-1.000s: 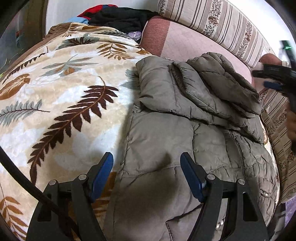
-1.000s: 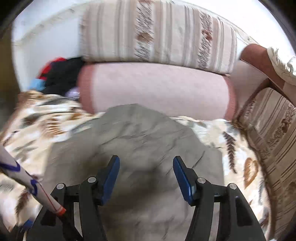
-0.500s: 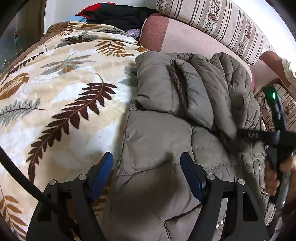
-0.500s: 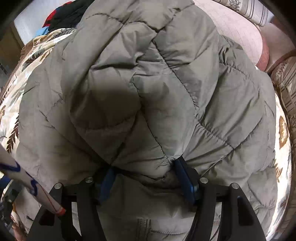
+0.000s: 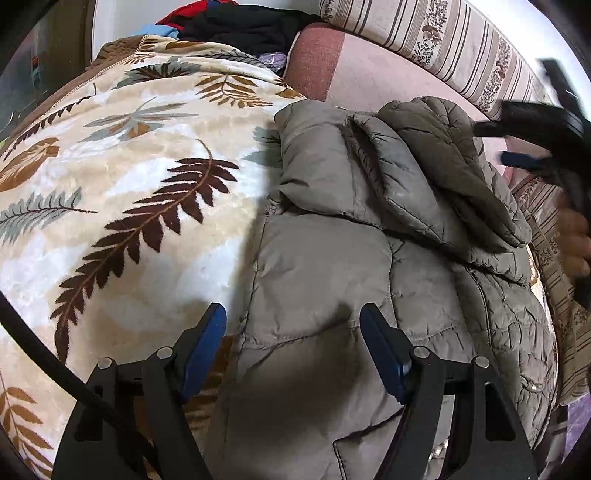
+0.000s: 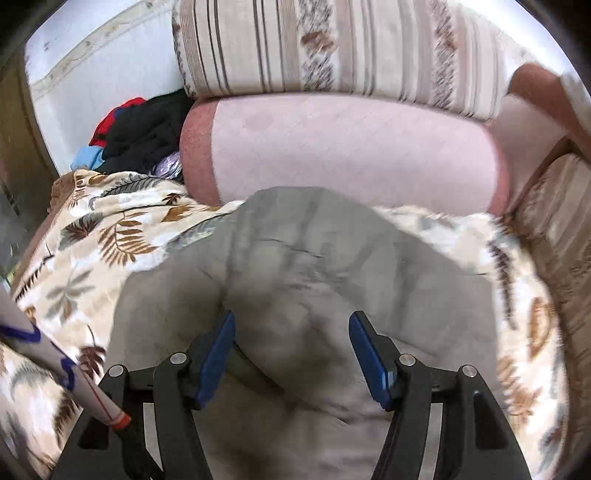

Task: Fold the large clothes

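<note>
A grey-green quilted puffer jacket (image 5: 351,236) lies on a leaf-patterned blanket (image 5: 122,192), with one part folded over its upper half. My left gripper (image 5: 293,343) is open and empty, hovering over the jacket's lower left edge. My right gripper (image 6: 291,350) is open and empty, held above the jacket (image 6: 306,266); the right wrist view is blurred. The right gripper also shows in the left wrist view (image 5: 543,144) at the far right, lifted clear of the jacket, with a hand behind it.
A pink bolster (image 6: 351,147) and a striped cushion (image 6: 332,44) stand behind the jacket. A pile of dark, red and blue clothes (image 5: 240,26) lies at the far left corner. A striped cushion (image 6: 561,229) lines the right side.
My right gripper was pressed down into the folded jacket half a second ago. It has let go and lifted up and away. The left gripper has not moved.
</note>
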`<state>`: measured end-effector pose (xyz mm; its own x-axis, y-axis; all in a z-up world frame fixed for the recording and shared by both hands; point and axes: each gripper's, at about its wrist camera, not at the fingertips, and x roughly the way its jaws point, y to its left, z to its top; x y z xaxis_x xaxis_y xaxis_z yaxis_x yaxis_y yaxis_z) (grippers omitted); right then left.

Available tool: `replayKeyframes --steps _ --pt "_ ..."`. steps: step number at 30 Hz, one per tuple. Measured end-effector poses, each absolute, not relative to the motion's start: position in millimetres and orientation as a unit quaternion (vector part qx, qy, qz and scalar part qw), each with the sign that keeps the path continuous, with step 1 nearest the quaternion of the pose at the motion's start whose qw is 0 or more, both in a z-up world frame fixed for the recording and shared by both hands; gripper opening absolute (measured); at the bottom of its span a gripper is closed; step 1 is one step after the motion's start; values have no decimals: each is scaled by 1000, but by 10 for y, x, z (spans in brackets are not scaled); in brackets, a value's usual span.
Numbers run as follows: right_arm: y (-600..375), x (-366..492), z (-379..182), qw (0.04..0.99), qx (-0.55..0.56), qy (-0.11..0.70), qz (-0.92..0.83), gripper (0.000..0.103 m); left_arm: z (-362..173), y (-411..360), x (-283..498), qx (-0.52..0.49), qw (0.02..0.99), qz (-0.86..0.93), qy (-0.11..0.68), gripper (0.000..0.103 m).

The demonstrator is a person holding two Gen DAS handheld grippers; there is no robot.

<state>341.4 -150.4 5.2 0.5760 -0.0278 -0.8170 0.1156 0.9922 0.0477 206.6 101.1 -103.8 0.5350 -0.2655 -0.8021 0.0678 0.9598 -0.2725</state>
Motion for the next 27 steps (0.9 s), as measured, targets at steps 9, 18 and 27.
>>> replayKeyframes --steps 9,18,27 --pt "-1123 3642 -706 855 2 515 -63 79 -1067 997 2108 -102 866 -101 479 74" --pt "-1918 2974 -242 891 43 433 -128 78 -1083 1002 2110 -103 864 -98 483 74" --pt "-1947 3037 -559 870 37 469 -146 78 -1089 968 2110 -93 866 -94 482 74"
